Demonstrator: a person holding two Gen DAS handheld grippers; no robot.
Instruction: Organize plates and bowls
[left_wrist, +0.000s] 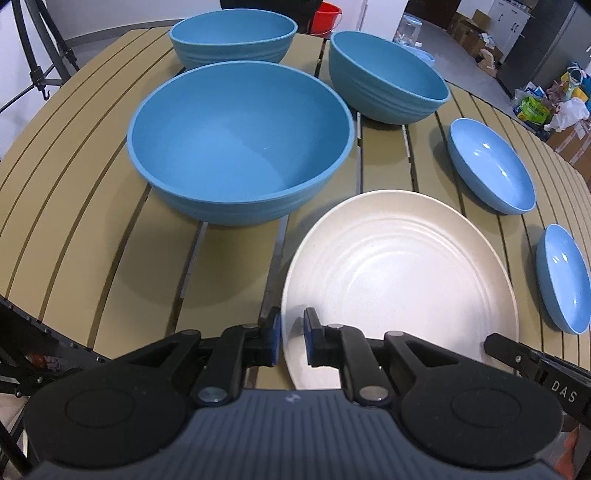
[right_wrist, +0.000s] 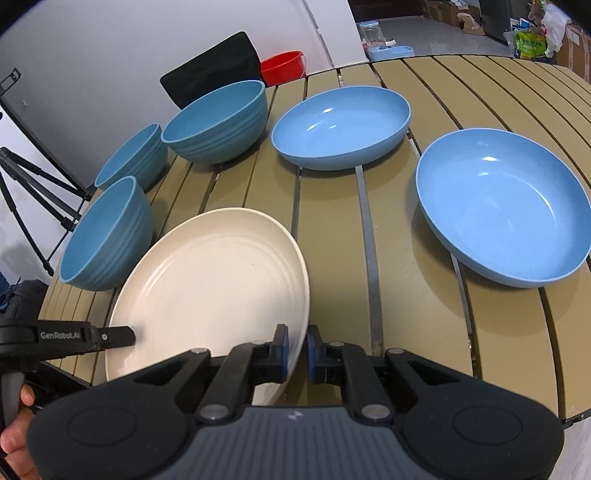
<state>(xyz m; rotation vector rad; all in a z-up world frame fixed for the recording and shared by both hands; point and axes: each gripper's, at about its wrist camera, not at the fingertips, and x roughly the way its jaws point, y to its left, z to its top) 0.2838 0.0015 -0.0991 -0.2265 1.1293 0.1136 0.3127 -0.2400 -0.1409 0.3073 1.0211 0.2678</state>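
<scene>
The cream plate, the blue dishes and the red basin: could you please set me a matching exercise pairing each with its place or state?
Things:
1. cream plate
2. deep blue bowl farthest from the cream plate
3. shallow blue dish at the right
4. red basin

Places or states:
A. off the table, on the floor behind it
B. rim between the pads of both grippers
C. resting alone near the table's right edge
D. upright beside the other shallow dish

Pairs: 1-B, 2-D, 3-C, 4-A

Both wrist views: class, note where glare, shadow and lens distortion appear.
Left wrist view: table slats bow into curves, a sheen lies on the cream plate. Right wrist view: small highlights glint in the shallow blue dishes, soft shadows sit under them.
</scene>
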